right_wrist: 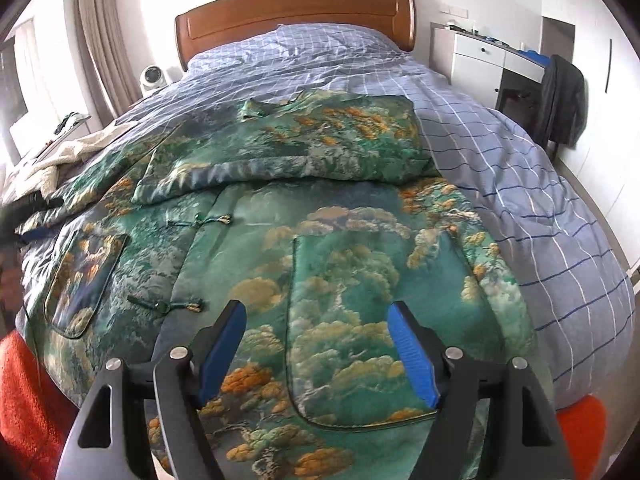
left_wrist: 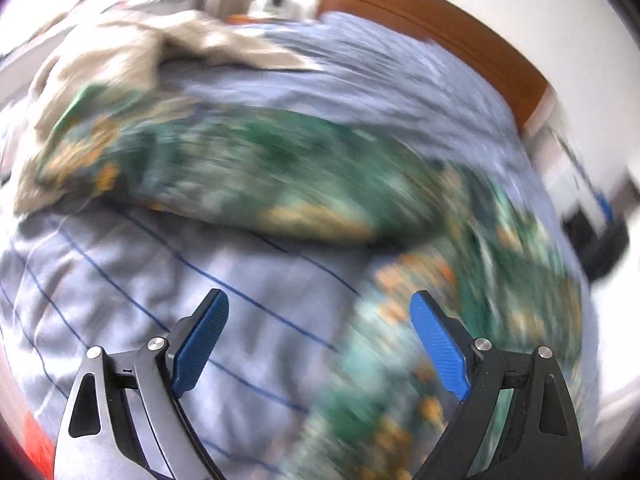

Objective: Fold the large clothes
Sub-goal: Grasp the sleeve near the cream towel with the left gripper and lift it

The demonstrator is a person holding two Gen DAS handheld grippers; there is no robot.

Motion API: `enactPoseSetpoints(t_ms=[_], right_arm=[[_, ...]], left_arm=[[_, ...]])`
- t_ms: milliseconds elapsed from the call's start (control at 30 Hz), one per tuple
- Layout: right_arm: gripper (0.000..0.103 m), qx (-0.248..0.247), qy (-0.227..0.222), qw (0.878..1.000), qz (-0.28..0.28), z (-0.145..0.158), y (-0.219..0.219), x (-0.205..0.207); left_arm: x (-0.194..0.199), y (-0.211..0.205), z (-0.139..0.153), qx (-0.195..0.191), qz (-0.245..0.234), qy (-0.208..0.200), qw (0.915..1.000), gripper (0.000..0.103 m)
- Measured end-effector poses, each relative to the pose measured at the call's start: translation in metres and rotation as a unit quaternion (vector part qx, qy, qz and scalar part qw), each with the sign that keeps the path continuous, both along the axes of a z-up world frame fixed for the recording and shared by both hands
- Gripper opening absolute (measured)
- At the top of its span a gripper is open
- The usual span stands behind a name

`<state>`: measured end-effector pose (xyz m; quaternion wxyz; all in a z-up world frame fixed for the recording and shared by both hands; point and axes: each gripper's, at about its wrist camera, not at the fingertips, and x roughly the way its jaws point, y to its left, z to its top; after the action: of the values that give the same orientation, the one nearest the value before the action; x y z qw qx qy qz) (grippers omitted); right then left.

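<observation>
A large green jacket (right_wrist: 320, 248) with orange and white cloud print, frog buttons and patch pockets lies face up on the bed. Its right sleeve (right_wrist: 288, 148) is folded across the chest. My right gripper (right_wrist: 318, 312) is open and empty, just above the jacket's lower front near a pocket. The left wrist view is motion-blurred: the jacket (left_wrist: 280, 176) shows as a green band. My left gripper (left_wrist: 320, 300) is open and empty above the blue checked duvet (left_wrist: 140, 288), beside the jacket's edge.
The bed has a blue checked duvet (right_wrist: 520, 184) and a wooden headboard (right_wrist: 296, 12). A beige garment (left_wrist: 132, 52) lies at the bed's left side. An orange-red cloth (right_wrist: 28, 392) sits at the foot. A white desk (right_wrist: 488, 64) with a dark coat on a chair (right_wrist: 560, 100) stands right.
</observation>
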<state>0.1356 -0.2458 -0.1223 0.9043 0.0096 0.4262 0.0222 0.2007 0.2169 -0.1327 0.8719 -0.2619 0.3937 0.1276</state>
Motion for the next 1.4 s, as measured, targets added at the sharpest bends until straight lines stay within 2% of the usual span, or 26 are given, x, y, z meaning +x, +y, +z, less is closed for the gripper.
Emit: enactPoseSetpoints(t_ms=[33,67,133,200,333,400,433,467,567,633,733,833,933,1033,1100,1167,1267,1333,1400], right_arm=[[0.075,0.001,0.001,1.0,0.002,0.0,0.001,-0.001],[0.075,0.001,0.003,1.0,0.003,-0.001,0.002,-0.001],[0.075,0.0,0.007,1.0,0.004,-0.002,0.005,-0.001],[0.075,-0.001,0.011,1.0,0.005,-0.004,0.006,-0.001],[0.075,-0.004,0.016,1.0,0.008,-0.006,0.009,-0.002],[0.075,-0.006,0.022,1.0,0.01,-0.008,0.012,-0.001],[0.075,-0.006,0.023,1.0,0.011,-0.009,0.013,-0.001],[0.075,-0.005,0.025,1.0,0.012,-0.009,0.014,-0.001],[0.075,-0.005,0.028,0.999,0.021,-0.011,0.019,-0.001],[0.075,-0.003,0.031,0.999,0.027,-0.012,0.023,-0.001],[0.075,0.003,0.038,0.999,0.034,-0.015,0.028,0.0],[0.075,0.006,0.038,0.998,0.042,-0.016,0.033,-0.003],[0.075,0.012,0.034,0.998,0.044,-0.015,0.033,-0.004],[0.075,0.017,0.03,0.999,0.039,-0.012,0.031,-0.005],[0.075,0.02,0.028,0.999,0.035,-0.011,0.028,-0.005],[0.075,0.023,0.026,0.999,0.03,-0.01,0.024,-0.006],[0.075,0.028,0.024,0.999,0.022,-0.009,0.018,-0.007],[0.075,0.031,0.024,0.999,0.016,-0.009,0.013,-0.009],[0.075,0.033,0.023,0.999,0.01,-0.009,0.01,-0.01]], left_arm=[[0.001,0.015,-0.003,-0.012,0.023,0.001,0.9997,0.093],[0.002,0.044,-0.01,-0.035,0.072,0.003,0.9968,0.093],[0.003,0.077,-0.019,-0.061,0.133,0.008,0.9892,0.093],[0.004,0.115,-0.03,-0.089,0.198,0.011,0.9762,0.093],[0.005,0.149,-0.039,-0.129,0.248,-0.015,0.9601,0.093],[0.005,0.154,-0.043,-0.144,0.258,-0.023,0.9552,0.088],[0.006,0.155,-0.046,-0.15,0.263,-0.022,0.953,0.076],[0.007,0.155,-0.049,-0.153,0.263,-0.018,0.9525,0.06],[0.007,0.148,-0.051,-0.141,0.267,-0.006,0.9532,0.027],[0.006,0.146,-0.048,-0.13,0.266,-0.006,0.9551,0.013],[0.009,0.134,-0.03,-0.083,0.26,-0.006,0.9619,0.009],[0.017,0.113,0.002,-0.03,0.236,-0.023,0.9711,0.008],[0.034,0.075,0.046,0.04,0.181,-0.056,0.9811,0.008],[0.046,0.033,0.081,0.1,0.122,-0.087,0.9837,0.008],[0.056,-0.007,0.103,0.147,0.071,-0.111,0.9804,0.008],[0.063,-0.054,0.119,0.198,0.008,-0.131,0.9714,0.008],[0.066,-0.123,0.125,0.258,-0.082,-0.151,0.9507,0.008],[0.071,-0.162,0.119,0.284,-0.131,-0.154,0.9373,0.008],[0.077,-0.204,0.101,0.303,-0.182,-0.144,0.9244,0.008]])
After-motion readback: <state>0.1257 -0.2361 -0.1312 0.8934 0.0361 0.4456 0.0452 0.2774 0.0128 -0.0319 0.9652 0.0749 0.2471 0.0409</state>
